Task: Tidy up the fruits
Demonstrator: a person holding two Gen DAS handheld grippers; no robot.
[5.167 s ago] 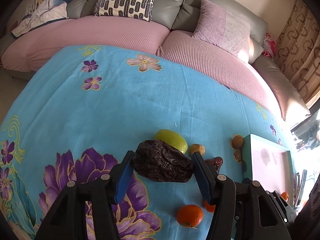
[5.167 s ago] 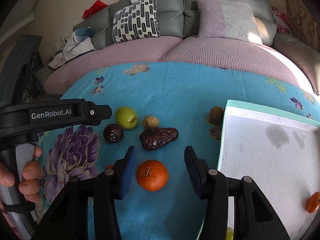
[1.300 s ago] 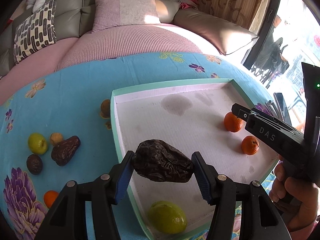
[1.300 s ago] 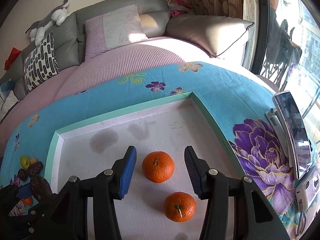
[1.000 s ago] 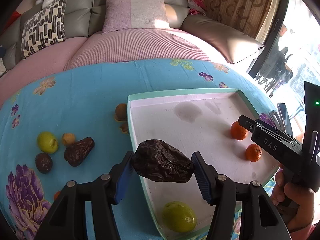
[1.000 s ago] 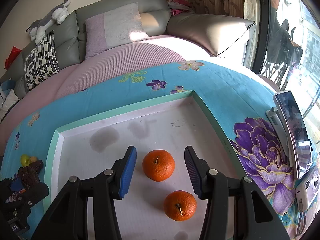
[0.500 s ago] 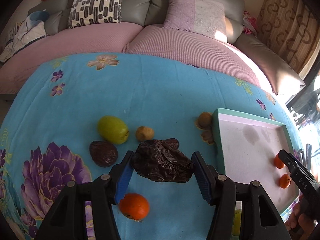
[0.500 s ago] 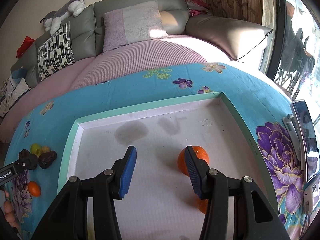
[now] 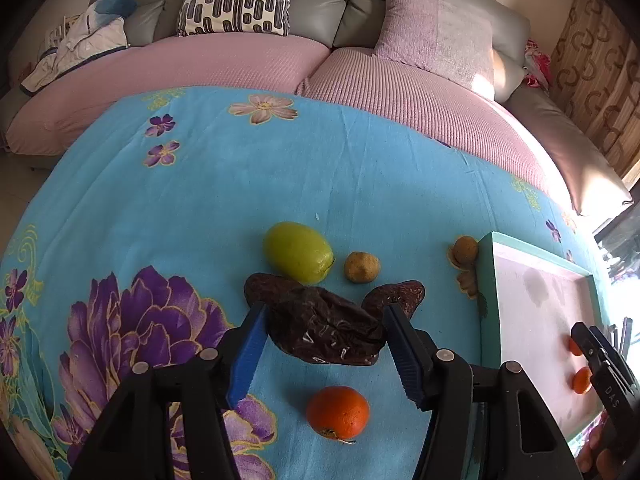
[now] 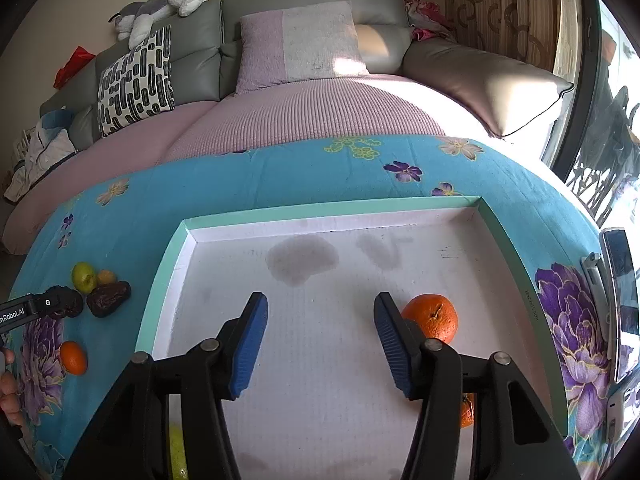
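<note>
Your left gripper (image 9: 322, 338) is clamped on a wrinkled dark date (image 9: 326, 332), holding it above the blue cloth (image 9: 200, 184), well to the left of the tray (image 10: 168, 276). Your right gripper (image 10: 318, 338) hangs over the tray floor with its jaws wide and nothing between them.

Take the tray as your landmark. Inside it, three fruits are visible: an orange (image 10: 434, 316) just beside your right finger, a second orange (image 10: 466, 410) nearer you and mostly hidden behind the gripper body, and a sliver of green fruit (image 10: 176, 454) at the near left corner. That is the part I judge done.

Left of the tray, on the cloth, more is waiting: a green fruit (image 9: 298, 252), a small tan fruit (image 9: 362, 267) beside it, a dark fruit (image 9: 264, 286) and another date (image 9: 404, 296), both partly hidden behind the one you hold, and an orange (image 9: 338, 412) nearest you. A brown fruit (image 9: 465, 249) sits right against the tray's left wall, outside it.

So by my count you are roughly a third through. The date in your left claw is not in the tray yet, and six loose pieces are left on the cloth. Your right claw is free for the next pick.
</note>
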